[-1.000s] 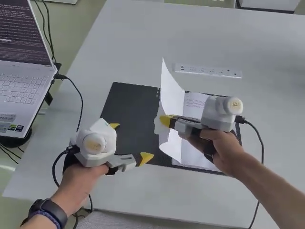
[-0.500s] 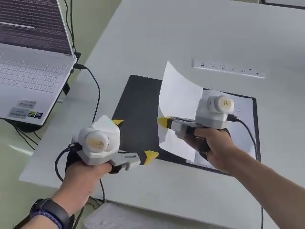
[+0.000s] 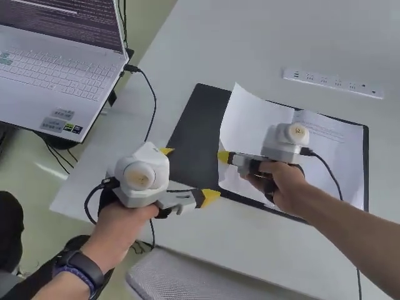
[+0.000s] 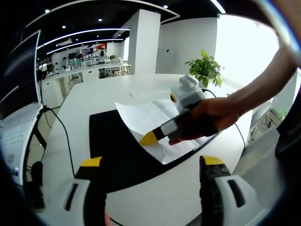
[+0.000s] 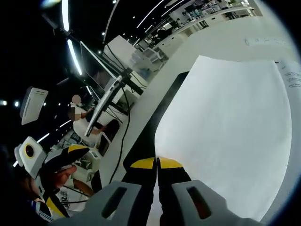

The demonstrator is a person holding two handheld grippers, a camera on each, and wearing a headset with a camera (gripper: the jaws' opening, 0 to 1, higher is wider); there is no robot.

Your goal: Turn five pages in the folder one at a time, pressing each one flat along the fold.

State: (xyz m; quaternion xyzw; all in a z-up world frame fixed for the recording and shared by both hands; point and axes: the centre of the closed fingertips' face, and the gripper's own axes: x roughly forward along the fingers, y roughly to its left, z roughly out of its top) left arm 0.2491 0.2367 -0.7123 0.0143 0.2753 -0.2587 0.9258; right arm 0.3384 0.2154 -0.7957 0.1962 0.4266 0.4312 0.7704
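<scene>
Two hand-held grippers are working over a flat black folder (image 3: 190,134) that is lying open on a white table (image 3: 262,37).

The right gripper (image 3: 223,156) is pressing its yellow-tipped jaws together on the lower edge of a white paper page (image 3: 253,122). In the right gripper view the two tips are meeting with no gap, and the sheet is spreading upward and to the right from them. The page is standing lifted off the folder, curving up beyond the right gripper's tips. Its other side is running down toward a printed white sheet (image 3: 331,144), which is lying flat in the folder behind that gripper.

The left gripper (image 3: 187,174) is hovering with its jaws spread wide and is gripping nothing. It is sitting at the folder's near edge, beside the right gripper and apart from the page. In the left gripper view the folder's bare black half is lying ahead of the gap between the jaws, with the right gripper's yellow tip beyond it.

A silver laptop (image 3: 56,56) is sitting open on the far side of the left gripper, away from the folder. A black cable (image 3: 149,94) is trailing from it across the table. A white power strip (image 3: 331,84) is lying on the table well beyond the right gripper. A green potted plant (image 4: 205,70) is showing far ahead in the left gripper view.
</scene>
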